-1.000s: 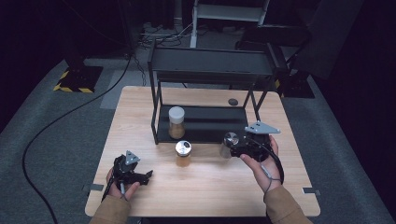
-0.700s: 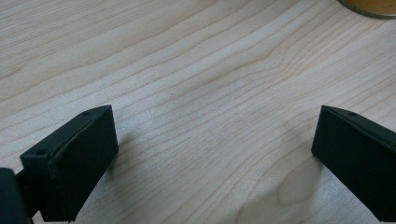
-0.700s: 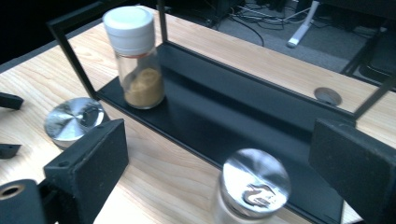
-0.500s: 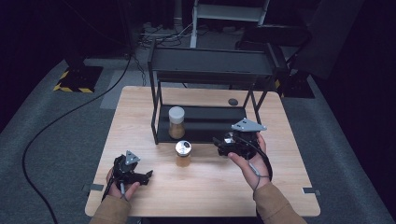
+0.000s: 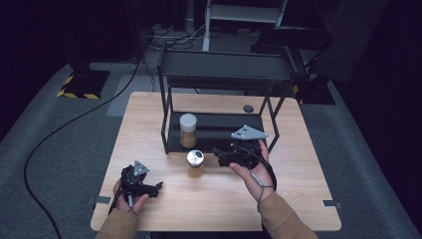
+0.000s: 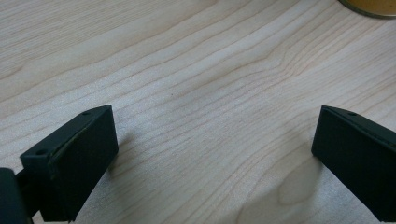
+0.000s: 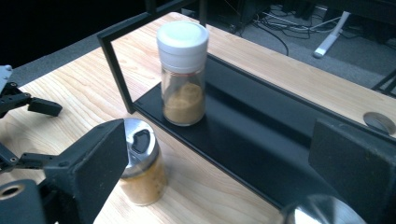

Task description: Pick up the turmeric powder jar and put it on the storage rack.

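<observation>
Since a second ago the right gripper (image 5: 217,154) has swung in from the right side of the table toward the middle, and its jaws now point leftward at the silver-lidded jar (image 5: 195,164), stopping just beside it without touching. That jar stands upright on the wooden table (image 5: 298,189), just in front of the black rack (image 5: 224,67), and holds a tan powder. In the right gripper view the jaws stand wide apart, with the jar (image 7: 140,163) low between them, nearer the left jaw, its silver lid showing a dark opening. Behind it, on the rack's lower shelf (image 7: 243,126), a white-capped jar (image 7: 182,72) stands upright with the same tan filling; in the high view it (image 5: 188,130) sits at the shelf's left end. The left gripper (image 5: 158,187) has not shifted: it rests in the person's hand near the table's front left, well apart from both jars, pointing right. In the left gripper view its jaws are spread wide over bare wood (image 6: 196,93), with nothing between them, and the base of a jar (image 6: 369,5) peeks in at the top right corner.
</observation>
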`<action>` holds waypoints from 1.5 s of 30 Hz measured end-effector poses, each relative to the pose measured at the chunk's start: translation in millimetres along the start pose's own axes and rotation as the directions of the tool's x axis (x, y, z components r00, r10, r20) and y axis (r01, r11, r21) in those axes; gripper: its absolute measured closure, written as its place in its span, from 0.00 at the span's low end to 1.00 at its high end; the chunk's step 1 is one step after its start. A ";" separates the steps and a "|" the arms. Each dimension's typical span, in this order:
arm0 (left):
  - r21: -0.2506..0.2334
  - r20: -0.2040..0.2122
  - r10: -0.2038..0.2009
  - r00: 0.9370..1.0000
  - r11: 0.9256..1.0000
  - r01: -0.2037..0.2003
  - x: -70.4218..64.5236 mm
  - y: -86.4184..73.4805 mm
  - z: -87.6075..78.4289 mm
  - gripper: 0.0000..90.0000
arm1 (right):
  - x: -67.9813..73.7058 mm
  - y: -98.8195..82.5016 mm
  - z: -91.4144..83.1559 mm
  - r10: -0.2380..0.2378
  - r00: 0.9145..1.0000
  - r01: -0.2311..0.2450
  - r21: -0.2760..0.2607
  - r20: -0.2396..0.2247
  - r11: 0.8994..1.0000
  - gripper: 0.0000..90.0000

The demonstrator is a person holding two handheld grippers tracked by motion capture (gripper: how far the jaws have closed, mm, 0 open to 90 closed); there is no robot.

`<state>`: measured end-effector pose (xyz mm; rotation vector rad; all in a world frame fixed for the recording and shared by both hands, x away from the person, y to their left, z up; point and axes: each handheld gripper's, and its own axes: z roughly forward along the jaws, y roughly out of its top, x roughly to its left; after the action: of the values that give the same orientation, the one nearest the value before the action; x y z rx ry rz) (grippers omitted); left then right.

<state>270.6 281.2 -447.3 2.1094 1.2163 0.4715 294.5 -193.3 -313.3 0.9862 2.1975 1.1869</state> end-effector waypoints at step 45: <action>0.000 -0.001 0.000 1.000 1.000 0.000 0.0 0.2 0.0 0.00 | 43.1 -16.8 81.2 -0.007 0.995 0.013 0.060 -0.103 0.998 0.12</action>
<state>270.8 281.2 -447.2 2.1097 1.2170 0.4724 314.8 -124.0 -372.6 0.9568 2.3280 1.1971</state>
